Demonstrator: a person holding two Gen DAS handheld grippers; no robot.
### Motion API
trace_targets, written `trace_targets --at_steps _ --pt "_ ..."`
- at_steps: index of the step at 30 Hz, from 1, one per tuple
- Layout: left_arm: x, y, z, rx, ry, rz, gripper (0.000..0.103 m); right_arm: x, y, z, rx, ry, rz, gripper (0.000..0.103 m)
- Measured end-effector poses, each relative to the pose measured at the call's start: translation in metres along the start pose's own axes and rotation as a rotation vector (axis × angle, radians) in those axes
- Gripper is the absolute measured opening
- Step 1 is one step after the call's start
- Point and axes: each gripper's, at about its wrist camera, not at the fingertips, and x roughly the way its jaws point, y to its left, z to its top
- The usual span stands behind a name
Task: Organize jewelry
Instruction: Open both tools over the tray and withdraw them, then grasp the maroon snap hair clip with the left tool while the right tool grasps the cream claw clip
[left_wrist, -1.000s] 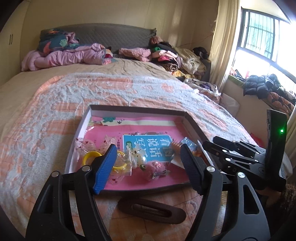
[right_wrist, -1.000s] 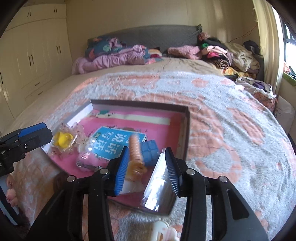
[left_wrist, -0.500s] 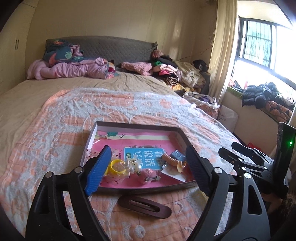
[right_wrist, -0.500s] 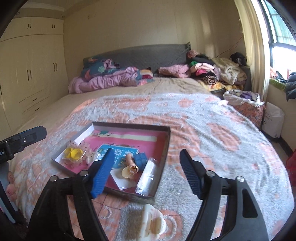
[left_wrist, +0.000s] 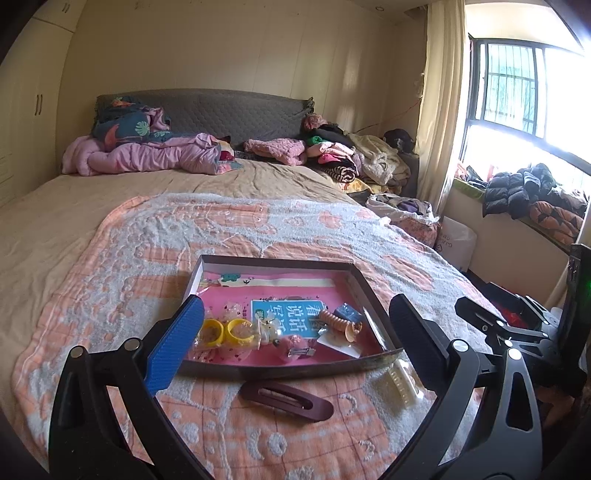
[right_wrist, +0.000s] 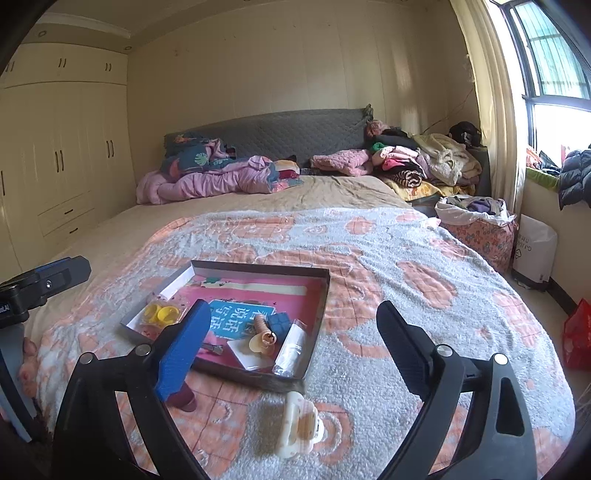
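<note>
The tray (left_wrist: 360, 284) sits on the blanket (left_wrist: 221, 229) near the foot of the bed (left_wrist: 74, 195), its pink lining holding the jewelry: two yellow rings (left_wrist: 225, 331) in clear packets at the left, a pink clip (left_wrist: 295, 349) near the front wall, an orange spiral tie (left_wrist: 334, 322) and a blue packet (left_wrist: 349, 313) toward the right, with a clear sleeve (right_wrist: 291, 347) along the right wall. Outside the tray, just in front of it, lie a dark brown hair clip (left_wrist: 286, 400) and a cream claw clip (right_wrist: 299, 424) (both on the blanket, apart from the tray). My left claw (left_wrist: 295, 339) hangs over the front edge of the tray with its jaws opening, nothing between them. My right claw (right_wrist: 291, 343) hangs over the tray's right front corner, its jaws opening too, gripping nothing.
</note>
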Motion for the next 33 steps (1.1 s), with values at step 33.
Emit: trace_targets --at_steps 33 --pt "-0.026 0.018 -0.077 -0.026 0.13 0.046 0.092 -0.027 0.028 -0.055 -0.078 0.075 0.044 0.089"
